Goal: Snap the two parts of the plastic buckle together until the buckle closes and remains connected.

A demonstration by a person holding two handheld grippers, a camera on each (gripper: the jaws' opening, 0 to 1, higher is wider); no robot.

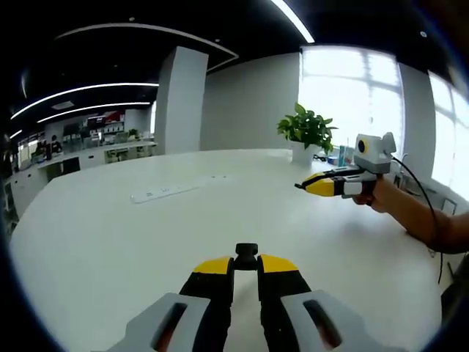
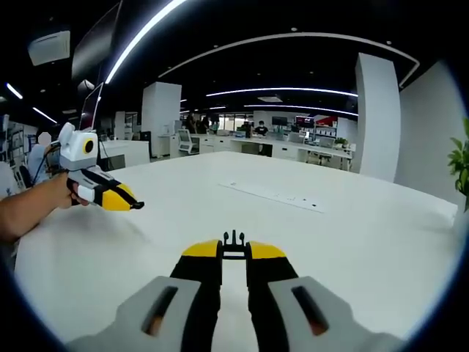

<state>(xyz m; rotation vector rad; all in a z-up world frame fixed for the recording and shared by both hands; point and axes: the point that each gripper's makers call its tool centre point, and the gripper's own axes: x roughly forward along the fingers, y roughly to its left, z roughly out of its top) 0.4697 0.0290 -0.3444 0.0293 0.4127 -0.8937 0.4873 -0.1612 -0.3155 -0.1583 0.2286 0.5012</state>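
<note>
In the left gripper view my left gripper (image 1: 246, 267) rises from the bottom, shut on a black socket half of the buckle (image 1: 246, 254) that sticks out past its yellow tips. My right gripper (image 1: 302, 186) hovers at the right over the white table (image 1: 110, 242), a small dark tip at its point. In the right gripper view my right gripper (image 2: 234, 255) is shut on the black pronged half of the buckle (image 2: 234, 241). The left gripper (image 2: 134, 203) floats at the left, well apart from it.
A long flush socket panel (image 1: 165, 192) (image 2: 275, 194) lies in the table's middle. A potted plant (image 1: 308, 130) and a bottle (image 1: 342, 155) stand at the far edge. A person's forearm (image 1: 425, 220) (image 2: 29, 209) holds each gripper. Office desks lie beyond.
</note>
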